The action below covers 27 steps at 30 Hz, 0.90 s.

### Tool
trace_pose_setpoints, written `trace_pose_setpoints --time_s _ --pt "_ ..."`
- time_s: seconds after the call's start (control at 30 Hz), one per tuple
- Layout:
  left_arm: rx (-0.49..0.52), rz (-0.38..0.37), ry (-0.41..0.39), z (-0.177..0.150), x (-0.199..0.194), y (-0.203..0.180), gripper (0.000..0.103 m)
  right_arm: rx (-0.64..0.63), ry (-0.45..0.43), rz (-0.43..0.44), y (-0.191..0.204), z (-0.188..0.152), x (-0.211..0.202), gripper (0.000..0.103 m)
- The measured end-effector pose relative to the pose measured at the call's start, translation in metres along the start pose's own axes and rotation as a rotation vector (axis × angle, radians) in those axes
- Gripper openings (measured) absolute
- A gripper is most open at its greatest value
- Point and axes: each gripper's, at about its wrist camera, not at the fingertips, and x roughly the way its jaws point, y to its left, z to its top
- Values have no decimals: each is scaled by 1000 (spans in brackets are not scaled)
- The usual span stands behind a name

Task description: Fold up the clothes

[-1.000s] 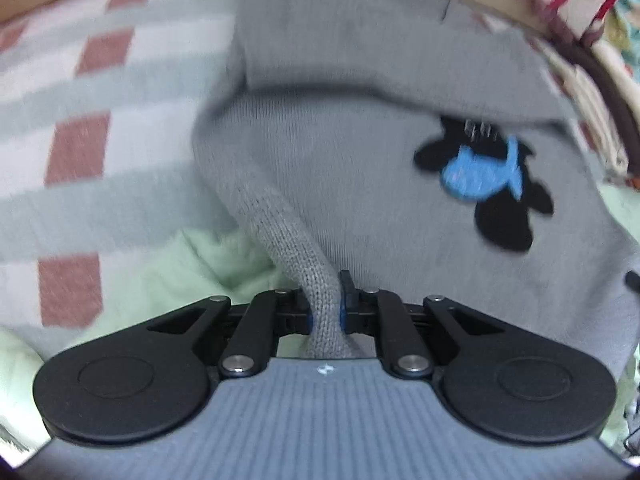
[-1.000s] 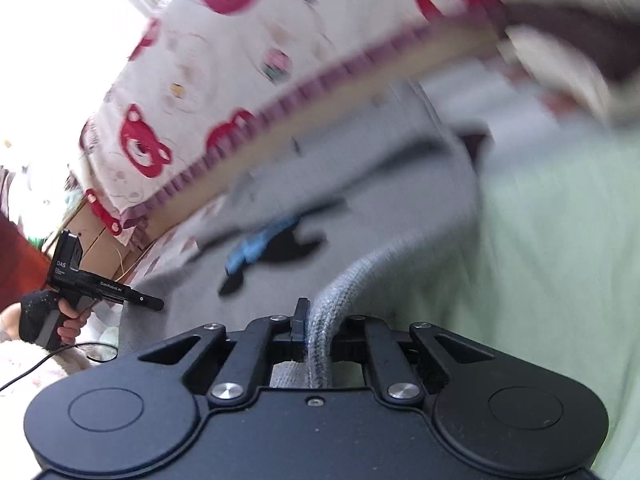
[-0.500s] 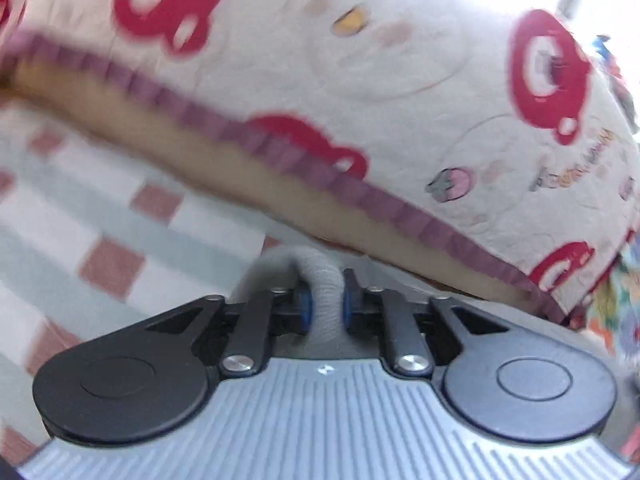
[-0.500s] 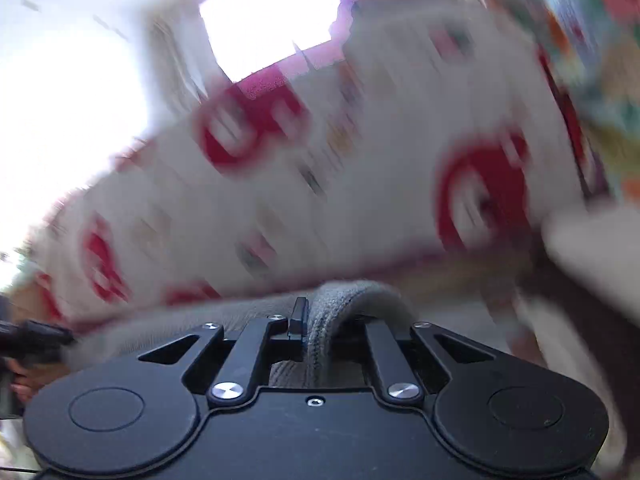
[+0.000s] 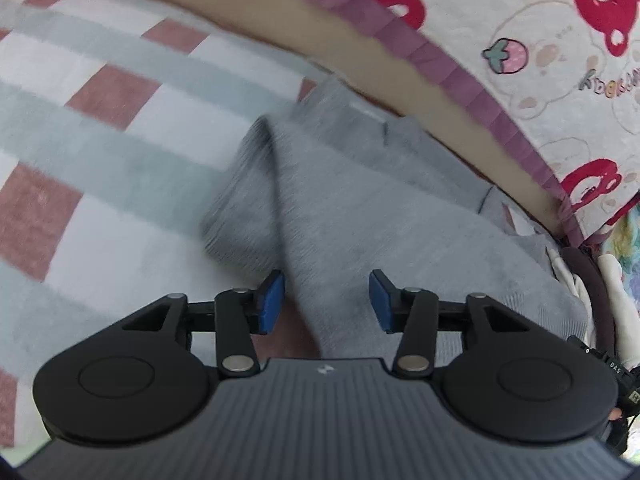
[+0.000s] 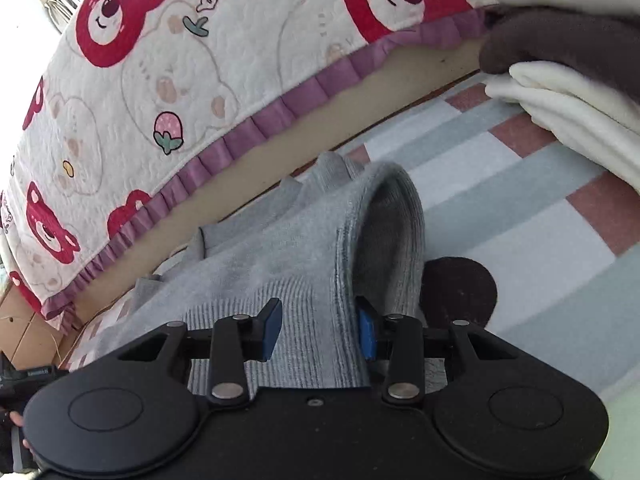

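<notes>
- Grey knit sweater (image 5: 360,216) lies on the checked blanket (image 5: 100,128), up against the far edge where the bear-print quilt (image 6: 180,80) hangs down with its purple frill.
- Left hand-held gripper (image 5: 326,306): jaws opening, blue pads apart. Grey knit runs between them, but neither pad appears to press on it. The view is blurred; a folded-over edge of the sweater shows just beyond the left pad.
- Right hand-held gripper (image 6: 318,330): jaws opening. The ribbed hem and a raised loop of the sweater sit between the pads; the right pad is at or very close to the knit, the left pad stands off it. Reads as letting go.
- A stack of folded cream and brown clothes (image 6: 568,76) sits toward the blanket's right edge in the right wrist view; a dark round patch (image 6: 460,292) lies just beside the sweater.
- Step in hand, as judged: release at the end of a fold, with the lower part of the sweater brought toward the far edge.
- Next move calls for backing both grippers clear without snagging the knit, flattening the raised loop on the right, then taking fresh holds for the following fold.
</notes>
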Motion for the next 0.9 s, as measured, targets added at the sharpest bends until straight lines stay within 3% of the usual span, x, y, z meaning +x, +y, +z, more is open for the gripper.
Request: trace_pose_setpoints --time_s 0.13,0.2,0.3,0.43,0.5,0.57,0.6,0.63,0.67,0.7,0.77,0.83,0.9 --pt "64 20 25 0 10 -12 56 -23 6 -10 1 12 4 45" --pt "70 38 2 6 10 -13 56 -56 -27 -22 2 22 -1 45" --pt "2 24 -53 25 12 -6 56 -97 -93 -50 1 41 -7 50" --pt "-143 -80 -72 47 33 13 56 -66 -29 -53 -21 63 16 64" --pt "-78 -123 -18 53 49 8 56 -55 14 -59 -31 66 34 64" --pt "29 -92 -5 54 61 -4 57 -60 57 -54 -38 64 53 64" --pt "76 -74 -10 53 67 -10 58 -76 50 -43 -40 60 59 56" --pt "104 -57 -14 53 70 -14 58 -115 19 -24 -37 54 60 12" --pt "113 -42 -18 54 71 -17 49 -159 -22 -12 -31 49 57 10" --pt "121 -27 -22 55 73 -19 2 -201 -67 -2 -24 44 53 9" --pt "258 36 -32 54 69 -35 4 -273 -151 -2 -3 40 38 8" --pt "421 86 -95 56 54 -56 4 -364 -203 -5 20 43 25 8" --pt "413 74 -168 74 36 -65 4 -456 -237 -18 40 58 17 7"
